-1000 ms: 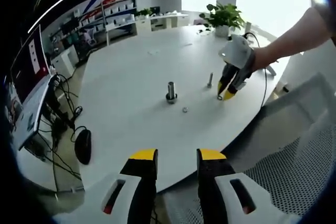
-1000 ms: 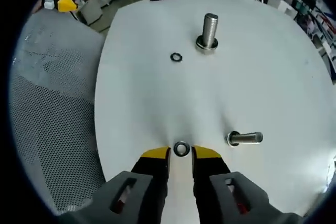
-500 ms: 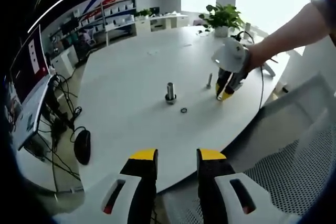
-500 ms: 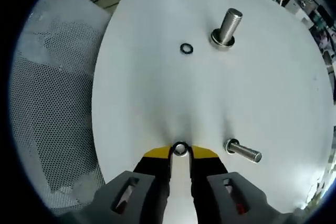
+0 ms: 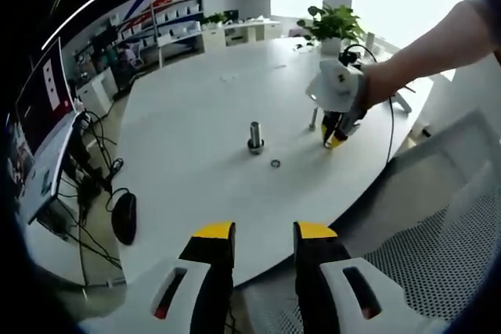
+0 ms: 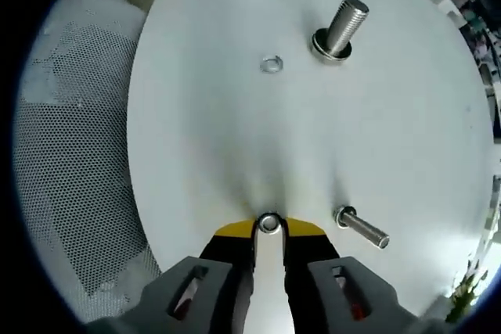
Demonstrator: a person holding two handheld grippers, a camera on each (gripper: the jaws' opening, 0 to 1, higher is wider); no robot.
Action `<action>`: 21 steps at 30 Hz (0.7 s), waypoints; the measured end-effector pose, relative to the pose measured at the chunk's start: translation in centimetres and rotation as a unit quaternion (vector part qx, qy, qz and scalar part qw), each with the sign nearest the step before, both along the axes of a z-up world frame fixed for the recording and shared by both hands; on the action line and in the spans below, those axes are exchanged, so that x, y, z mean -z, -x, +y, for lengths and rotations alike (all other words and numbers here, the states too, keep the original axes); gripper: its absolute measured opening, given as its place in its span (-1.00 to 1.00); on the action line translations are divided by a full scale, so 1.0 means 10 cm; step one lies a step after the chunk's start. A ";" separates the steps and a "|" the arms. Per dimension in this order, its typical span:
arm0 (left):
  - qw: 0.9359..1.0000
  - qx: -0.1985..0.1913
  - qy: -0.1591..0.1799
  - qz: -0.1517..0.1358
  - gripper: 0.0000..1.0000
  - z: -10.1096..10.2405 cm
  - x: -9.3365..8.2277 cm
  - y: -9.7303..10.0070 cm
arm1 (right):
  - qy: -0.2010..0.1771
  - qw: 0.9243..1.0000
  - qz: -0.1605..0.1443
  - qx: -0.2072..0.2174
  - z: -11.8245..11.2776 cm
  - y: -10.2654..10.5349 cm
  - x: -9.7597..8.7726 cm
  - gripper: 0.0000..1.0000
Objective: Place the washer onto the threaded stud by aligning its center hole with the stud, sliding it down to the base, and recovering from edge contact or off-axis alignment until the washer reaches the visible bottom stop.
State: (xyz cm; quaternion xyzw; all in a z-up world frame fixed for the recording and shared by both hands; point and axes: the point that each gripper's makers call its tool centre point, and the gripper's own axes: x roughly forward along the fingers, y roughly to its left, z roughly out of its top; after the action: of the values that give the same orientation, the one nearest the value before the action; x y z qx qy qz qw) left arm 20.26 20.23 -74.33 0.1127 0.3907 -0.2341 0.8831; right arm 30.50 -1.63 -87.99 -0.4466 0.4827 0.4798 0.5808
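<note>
Pinching the washer [image 6: 269, 224] between its yellow tips at the table [image 6: 235, 138], the right gripper [image 6: 269, 228] must next lift and centre it over the small stud [image 6: 360, 227] just beside; left gripper [image 5: 264, 234] waits open

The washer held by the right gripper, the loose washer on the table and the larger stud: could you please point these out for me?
Held washer [image 6: 268, 223], right gripper view, on its ring between the jaw tips.
Loose washer [image 6: 271, 63], right gripper view, on its ring.
Larger stud [image 6: 345, 25], right gripper view, on its threaded shaft.
</note>
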 end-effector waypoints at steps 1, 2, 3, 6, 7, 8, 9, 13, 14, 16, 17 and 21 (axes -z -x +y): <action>1.000 0.000 0.000 -0.001 -0.45 0.00 0.00 0.00 | -0.020 1.000 -0.008 -0.004 0.00 0.00 -0.01 -0.72; 1.000 0.000 0.000 -0.001 -0.45 0.00 0.00 0.00 | -0.034 0.999 -0.009 0.003 0.00 0.01 -0.01 -0.72; 1.000 0.000 0.000 -0.002 -0.45 0.00 -0.01 0.00 | -0.048 0.998 0.000 0.029 -0.02 0.02 -0.01 -0.72; 1.000 0.000 0.000 -0.002 -0.44 0.00 0.00 0.00 | -0.065 0.996 0.016 0.063 -0.06 0.02 -0.01 -0.73; 1.000 0.000 -0.001 -0.002 -0.44 0.00 0.00 0.00 | -0.066 0.996 0.018 0.063 -0.08 0.02 -0.01 -0.73; 1.000 0.000 -0.001 -0.002 -0.44 0.00 0.00 0.00 | -0.067 0.995 0.022 0.072 -0.10 0.02 -0.02 -0.73; 1.000 -0.001 0.000 -0.002 -0.44 0.00 0.00 0.00 | -0.067 0.994 0.023 0.078 -0.12 0.03 -0.02 -0.73; 1.000 -0.003 0.001 -0.004 -0.44 0.01 -0.01 -0.01 | -0.089 0.989 0.026 0.115 -0.21 -0.01 -0.06 -0.73; 1.000 -0.003 0.001 -0.004 -0.44 0.01 -0.01 -0.01 | -0.092 0.988 0.024 0.120 -0.23 -0.03 -0.07 -0.73; 1.000 -0.001 -0.002 -0.003 -0.44 0.01 0.00 -0.01 | -0.102 0.986 0.022 0.133 -0.26 -0.08 -0.13 -0.73; 1.000 0.000 -0.002 -0.001 -0.44 0.01 0.00 -0.01 | -0.105 0.985 0.021 0.136 -0.27 -0.10 -0.15 -0.73; 1.000 0.001 -0.002 -0.002 -0.44 0.01 0.00 -0.01 | -0.121 0.982 0.009 0.148 -0.30 -0.20 -0.28 -0.73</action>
State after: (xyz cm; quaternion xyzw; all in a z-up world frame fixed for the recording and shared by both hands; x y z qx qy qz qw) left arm 20.36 20.30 -74.33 0.1149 0.3896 -0.2338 0.8834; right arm 32.49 -4.64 -85.14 -0.2921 0.4869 0.4478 0.6907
